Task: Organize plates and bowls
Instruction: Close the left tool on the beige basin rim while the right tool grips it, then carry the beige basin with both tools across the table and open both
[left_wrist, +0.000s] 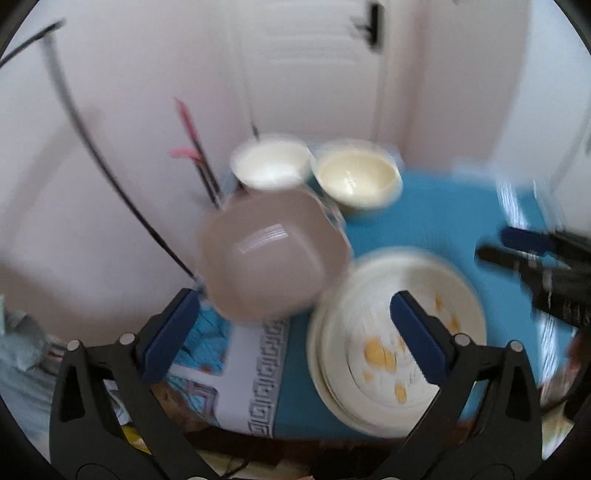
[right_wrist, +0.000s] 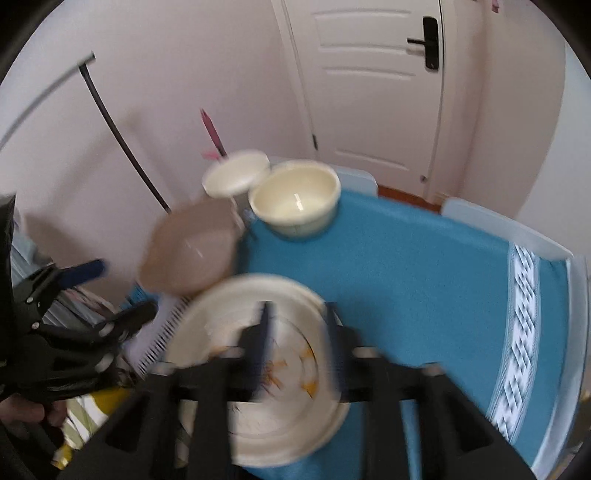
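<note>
From where I steer, the widest open room is the bare blue tablecloth to the right of the stacked plates; nothing stands on it out to the patterned border. The plates fill the near middle, directly under my right gripper, whose jaws stand apart with nothing between them. The brown bowl sits at the table's left edge, close beside the plates, so the gap there is tight. Behind it, the white bowl and the cream bowl stand almost touching, blocking the far left corner. My left gripper hangs wide open above that narrow gap.
</note>
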